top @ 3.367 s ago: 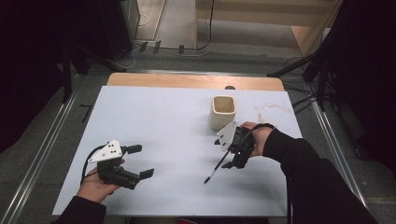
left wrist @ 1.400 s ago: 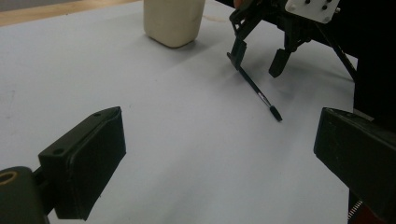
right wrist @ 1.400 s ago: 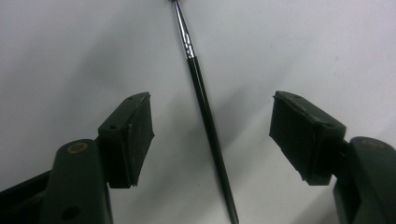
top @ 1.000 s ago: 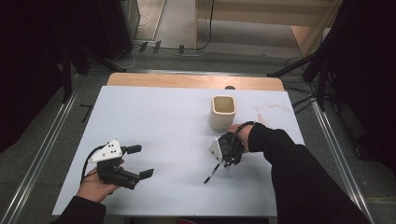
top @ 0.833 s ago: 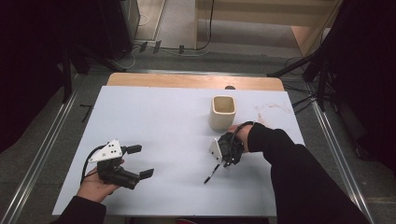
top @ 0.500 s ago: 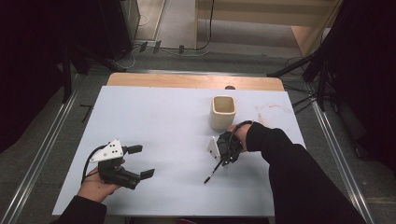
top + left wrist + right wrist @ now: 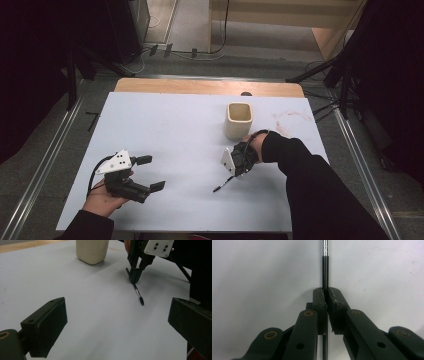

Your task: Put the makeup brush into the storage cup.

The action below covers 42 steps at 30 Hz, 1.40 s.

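A thin black brush (image 7: pixel 223 184) with a silver ferrule lies on the white table (image 7: pixel 180 130), right of centre. My right gripper (image 7: pixel 234 175) points down at it. Its jaws have just been closing and now pinch the brush handle (image 7: pixel 325 262), which runs straight up between the pads (image 7: pixel 319 298). From the left gripper view, the right gripper (image 7: pixel 134 280) stands over the brush (image 7: pixel 138 294), whose dark tip points toward me. My left gripper (image 7: pixel 152 172) rests near the front left of the table, open, with nothing between its jaws (image 7: pixel 118 315).
A cream square cup (image 7: pixel 238 120) stands upright just beyond the right gripper, also seen as the cup (image 7: pixel 92 251) at the top of the left gripper view. A wooden strip (image 7: pixel 200 87) edges the table's far side. Faint reddish marks (image 7: pixel 290 117) stain the far right.
The right gripper has shifted slightly left and down over the brush, and its jaws have closed on the handle. The left hand and gripper have stayed put.
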Tool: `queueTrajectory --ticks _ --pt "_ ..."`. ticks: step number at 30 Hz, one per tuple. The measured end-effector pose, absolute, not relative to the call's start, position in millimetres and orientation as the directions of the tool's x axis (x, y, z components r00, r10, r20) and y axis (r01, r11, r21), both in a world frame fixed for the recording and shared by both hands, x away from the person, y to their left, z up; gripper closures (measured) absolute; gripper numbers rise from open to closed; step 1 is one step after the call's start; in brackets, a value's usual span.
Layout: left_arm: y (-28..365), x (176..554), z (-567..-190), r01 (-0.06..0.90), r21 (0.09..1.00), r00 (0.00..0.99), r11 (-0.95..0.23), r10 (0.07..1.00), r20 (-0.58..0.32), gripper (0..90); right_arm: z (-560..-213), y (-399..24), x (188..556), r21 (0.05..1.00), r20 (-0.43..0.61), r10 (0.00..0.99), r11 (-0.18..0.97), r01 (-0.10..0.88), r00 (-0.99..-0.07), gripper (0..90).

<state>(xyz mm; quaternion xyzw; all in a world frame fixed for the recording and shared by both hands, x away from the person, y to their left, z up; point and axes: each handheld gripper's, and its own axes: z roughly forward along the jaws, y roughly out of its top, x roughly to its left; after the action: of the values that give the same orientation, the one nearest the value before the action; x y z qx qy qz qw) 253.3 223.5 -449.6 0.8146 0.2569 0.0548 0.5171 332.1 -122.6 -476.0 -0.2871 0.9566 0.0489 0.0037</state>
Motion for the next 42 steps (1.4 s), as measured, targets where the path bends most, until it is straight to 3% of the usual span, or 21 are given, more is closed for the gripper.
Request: queueTrajectory --ticks 13,23,29,42 --pt "224 253 -449 0.363 0.87 0.861 -0.333 0.477 -0.177 2.4 -461 -124 328 0.135 -0.045 -0.534 0.834 -0.535 -0.844 86.2" --pt "224 253 -449 0.355 0.876 0.864 -0.326 0.471 -0.175 2.4 -436 -135 325 0.218 -0.047 -0.432 0.875 -0.432 -0.901 86.5" --pt "224 253 -449 0.356 0.876 0.864 -0.325 0.473 -0.175 2.4 -419 -146 321 0.324 -0.049 -0.322 0.89 -0.32 -0.945 86.5" --pt "222 253 -449 0.355 0.878 0.864 -0.322 0.471 -0.177 2.4 -410 -162 315 0.454 0.14 -0.083 0.891 -0.011 -0.987 86.5"
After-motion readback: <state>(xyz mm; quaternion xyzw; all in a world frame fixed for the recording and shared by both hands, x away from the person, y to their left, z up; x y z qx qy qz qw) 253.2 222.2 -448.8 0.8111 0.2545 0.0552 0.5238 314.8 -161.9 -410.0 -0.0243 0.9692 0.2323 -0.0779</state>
